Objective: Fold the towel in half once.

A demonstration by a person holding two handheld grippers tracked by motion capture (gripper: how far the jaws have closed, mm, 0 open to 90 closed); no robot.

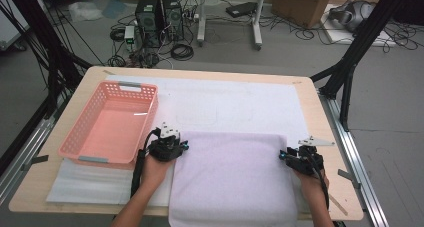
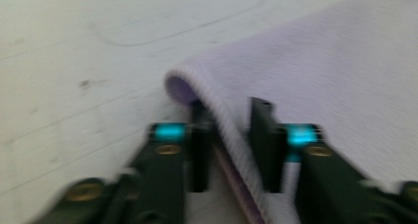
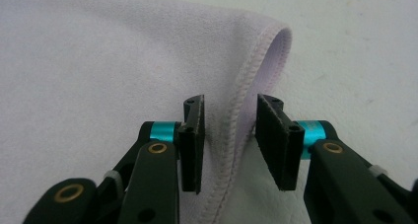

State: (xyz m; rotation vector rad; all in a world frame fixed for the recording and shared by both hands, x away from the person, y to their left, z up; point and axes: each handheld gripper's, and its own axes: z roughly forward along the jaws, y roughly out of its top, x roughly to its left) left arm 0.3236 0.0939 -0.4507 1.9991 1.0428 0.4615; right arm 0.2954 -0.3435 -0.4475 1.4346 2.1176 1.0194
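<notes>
The lilac towel [image 1: 231,179] lies spread flat between the two grippers, its far fold running from one to the other and its near end hanging past the table edge [image 1: 90,208] toward the person. The left gripper [image 1: 172,148] sits at the towel's far left corner, just beside the pink basket [image 1: 111,123], which stands on its outer side. In the left gripper view the towel's [image 2: 315,76] hemmed side edge runs up between the jaws of the left gripper [image 2: 227,140] and curls over into the folded corner just past the tips; the picture is blurred, and a gap shows beside the hem, so I cannot tell from it whether the pads press the cloth, though the jaws stand almost as close as they get. The right gripper [image 1: 292,157] sits at the far right corner, well apart from the left one. In the right gripper view the stitched edge of the towel [image 3: 98,71] rises as a ridge between the jaws of the right gripper [image 3: 229,135], nearer the left pad, with clear space at the right pad, so these jaws are apart around the edge, not clamped. Past the tips the edge bends round into the fold, with the white mat [image 3: 355,51] beyond it.
</notes>
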